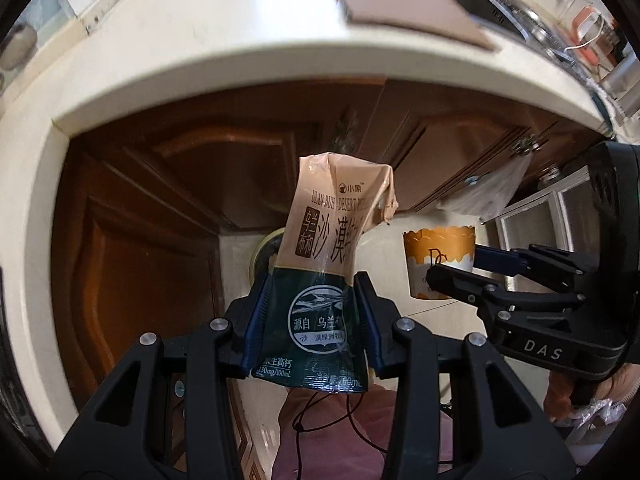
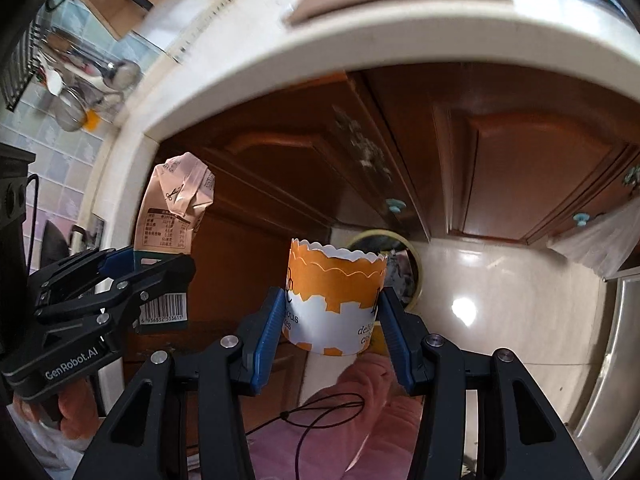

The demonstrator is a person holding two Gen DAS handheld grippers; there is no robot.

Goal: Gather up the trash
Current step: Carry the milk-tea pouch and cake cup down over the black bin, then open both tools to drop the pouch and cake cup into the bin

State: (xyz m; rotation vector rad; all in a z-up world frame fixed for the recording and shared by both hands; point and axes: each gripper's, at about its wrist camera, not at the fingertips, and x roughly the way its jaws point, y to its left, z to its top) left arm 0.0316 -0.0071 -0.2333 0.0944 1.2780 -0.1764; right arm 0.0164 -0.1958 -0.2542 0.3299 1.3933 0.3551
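both grippers are carrying trash off the counter: left gripper (image 1: 312, 320) clamping a milk carton (image 1: 328, 256), right gripper (image 2: 328, 328) squeezing a paper cup (image 2: 334, 296); next, likely lowering toward the bin (image 2: 404, 264).

A pale, cream surface (image 1: 224, 60) with a rounded edge carries a flat pinkish-brown board (image 1: 404, 0) lying directly on top.

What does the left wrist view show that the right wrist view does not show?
Only the left wrist view shows the carton's front label with the round emblem. Only the right wrist view shows the barcode and the utensil rack. Both show the milk carton in the left gripper and the paper cup in the right gripper.
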